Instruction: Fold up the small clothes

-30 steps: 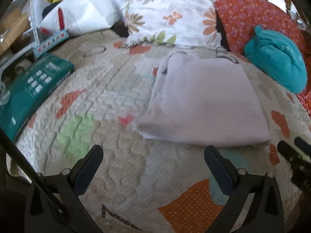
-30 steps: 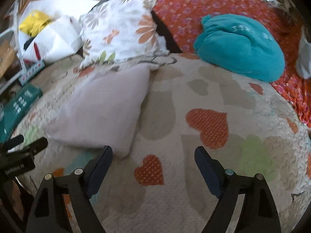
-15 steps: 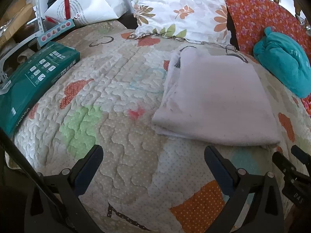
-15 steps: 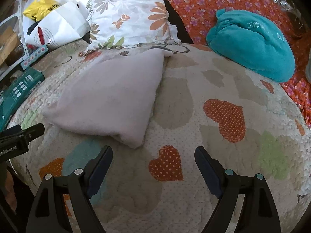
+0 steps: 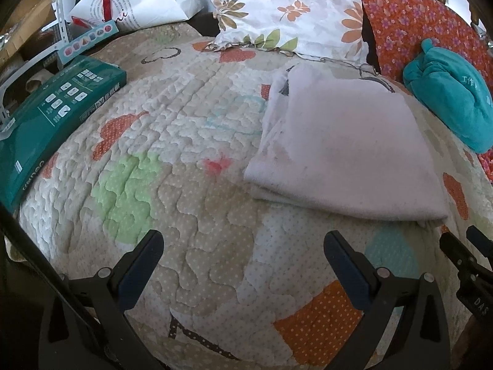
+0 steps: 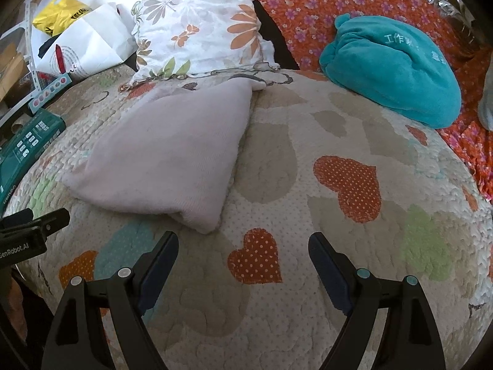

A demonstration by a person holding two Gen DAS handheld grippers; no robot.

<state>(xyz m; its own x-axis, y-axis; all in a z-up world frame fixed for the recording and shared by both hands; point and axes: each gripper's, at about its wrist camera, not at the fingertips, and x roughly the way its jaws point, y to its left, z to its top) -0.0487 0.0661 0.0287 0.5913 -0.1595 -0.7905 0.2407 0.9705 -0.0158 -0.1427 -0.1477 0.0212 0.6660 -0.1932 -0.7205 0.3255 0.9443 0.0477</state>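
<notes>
Hovering with jaws spread wide and nothing between them, the left gripper and the right gripper both sit at the bottom of their frames, clear of the cloth. Just above them, the pale pink garment lies already folded into a thick rectangle on the heart-patterned quilt of the bed — right of centre in the left wrist view, left of centre in the right wrist view, its near corner close to the right gripper's left jaw.

My guess is the fold is nearly finished, so the risk is undoing it: a pinch that catches only the top layer would peel the stack open, and a jaw digging too low could snag the quilt and drag it along.

Around it, a floral pillow touches the garment's far edge at the top of the frame, limiting any push that way. A teal plush bundle rests at upper right, well apart, and a green box lies at the left edge — neither blocks the approach.
</notes>
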